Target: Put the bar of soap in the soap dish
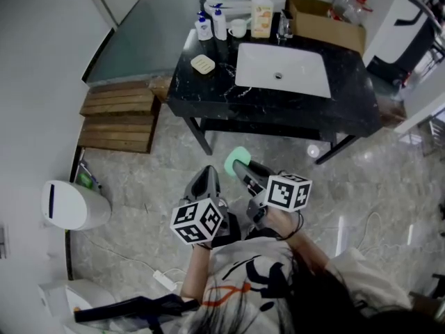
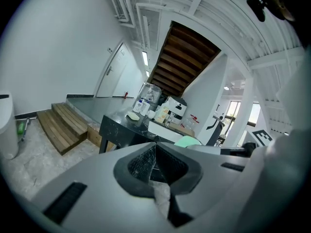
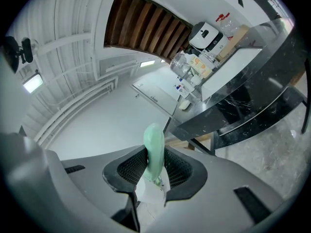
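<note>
A pale green bar of soap (image 1: 237, 160) (image 3: 154, 150) is clamped edge-on in my right gripper (image 1: 240, 165) (image 3: 154, 161), held above the floor in front of the black marble counter (image 1: 208, 92). The soap's tip also shows in the left gripper view as a green shape (image 2: 188, 141). My left gripper (image 1: 205, 179) (image 2: 155, 161) hangs beside it, jaws shut with nothing between them. A cream soap dish (image 1: 203, 64) (image 2: 132, 116) sits on the counter's left part, well away from both grippers.
A white sink basin (image 1: 284, 69) is set in the counter, with bottles (image 1: 211, 25), a cup (image 1: 238, 28) and a cardboard box (image 1: 325, 23) along the back. Wooden steps (image 1: 119, 117) lie left, a white bin (image 1: 71, 204) lower left. A power strip (image 1: 165, 280) lies on the floor.
</note>
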`<state>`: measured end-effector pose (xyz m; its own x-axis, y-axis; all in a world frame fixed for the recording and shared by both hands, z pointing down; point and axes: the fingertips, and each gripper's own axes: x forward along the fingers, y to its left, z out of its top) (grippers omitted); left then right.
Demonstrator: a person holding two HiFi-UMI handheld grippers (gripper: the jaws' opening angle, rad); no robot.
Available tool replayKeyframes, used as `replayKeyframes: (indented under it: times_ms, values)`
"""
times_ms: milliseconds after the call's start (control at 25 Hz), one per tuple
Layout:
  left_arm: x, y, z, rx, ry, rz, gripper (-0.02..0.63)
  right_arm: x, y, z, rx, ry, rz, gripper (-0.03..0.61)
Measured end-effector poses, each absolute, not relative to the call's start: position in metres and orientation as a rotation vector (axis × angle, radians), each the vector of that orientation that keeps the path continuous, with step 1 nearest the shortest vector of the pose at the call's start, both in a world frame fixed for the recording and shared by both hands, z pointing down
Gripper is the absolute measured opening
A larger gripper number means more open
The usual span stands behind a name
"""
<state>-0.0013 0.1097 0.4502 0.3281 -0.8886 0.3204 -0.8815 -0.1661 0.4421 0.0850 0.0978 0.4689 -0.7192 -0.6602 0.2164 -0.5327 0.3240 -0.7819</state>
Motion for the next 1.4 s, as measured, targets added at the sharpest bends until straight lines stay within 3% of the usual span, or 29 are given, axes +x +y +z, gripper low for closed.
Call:
replayKeyframes:
  times_ms: [640, 1400]
  values:
    - [-0.073, 0.023, 0.443, 2.09, -1.507, -0.024, 0.002, 0.018, 0.022, 0.461, -1.149, 2.38, -1.355, 0.117]
    - [-0.11, -0.026, 0.449, 2.156, -1.413, 0.005, 0.002, -0.02, -0.022, 0.462, -1.239, 2.32, -1.338, 0.117]
